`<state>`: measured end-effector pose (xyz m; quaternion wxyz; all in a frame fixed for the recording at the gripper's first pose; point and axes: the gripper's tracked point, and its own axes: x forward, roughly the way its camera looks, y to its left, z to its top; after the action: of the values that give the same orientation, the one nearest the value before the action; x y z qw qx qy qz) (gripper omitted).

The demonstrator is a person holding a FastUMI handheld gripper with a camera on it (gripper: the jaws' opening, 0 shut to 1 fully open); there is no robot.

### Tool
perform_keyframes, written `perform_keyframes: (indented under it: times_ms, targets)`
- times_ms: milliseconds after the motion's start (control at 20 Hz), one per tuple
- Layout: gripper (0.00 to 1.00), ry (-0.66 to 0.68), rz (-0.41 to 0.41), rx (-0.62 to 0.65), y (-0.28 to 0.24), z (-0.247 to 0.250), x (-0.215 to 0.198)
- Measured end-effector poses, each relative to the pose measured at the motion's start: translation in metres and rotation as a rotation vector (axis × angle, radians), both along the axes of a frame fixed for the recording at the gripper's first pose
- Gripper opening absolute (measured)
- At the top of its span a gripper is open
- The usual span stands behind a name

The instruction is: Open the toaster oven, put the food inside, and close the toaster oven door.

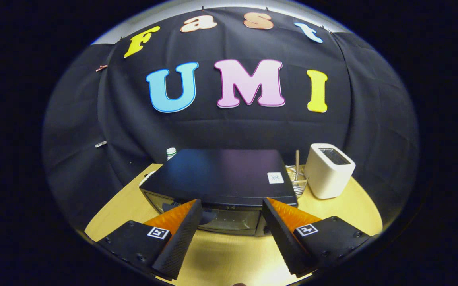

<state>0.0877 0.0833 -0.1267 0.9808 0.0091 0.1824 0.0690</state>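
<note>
A black toaster oven [221, 174] stands on the round wooden table [344, 214], seen from above and in front. Its glass door [225, 218] faces me and is shut, with its handle running along the door's top between my fingertips. My gripper [232, 205] hovers just in front of the door's upper edge, fingers wide apart and open, with nothing held between them. I see no food.
A white two-slot toaster [329, 170] stands right of the oven. A wire basket [298, 180] with a wooden stick sits between them. A small bottle with a green cap [171, 152] peeks from behind the oven's left corner. Black cloth walls the booth behind.
</note>
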Motion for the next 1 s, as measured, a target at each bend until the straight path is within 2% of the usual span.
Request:
perform_keyframes:
  times_ms: [300, 500, 800, 1000]
  targets:
    - [0.99, -0.146, -0.068, -0.095, -0.079, 0.044, -0.029]
    - [0.99, -0.120, -0.148, -0.057, -0.121, 0.048, -0.061]
    - [0.99, -0.119, -0.186, -0.069, -0.152, 0.062, -0.093]
    - [0.98, -0.166, -0.216, -0.093, -0.177, 0.083, -0.107]
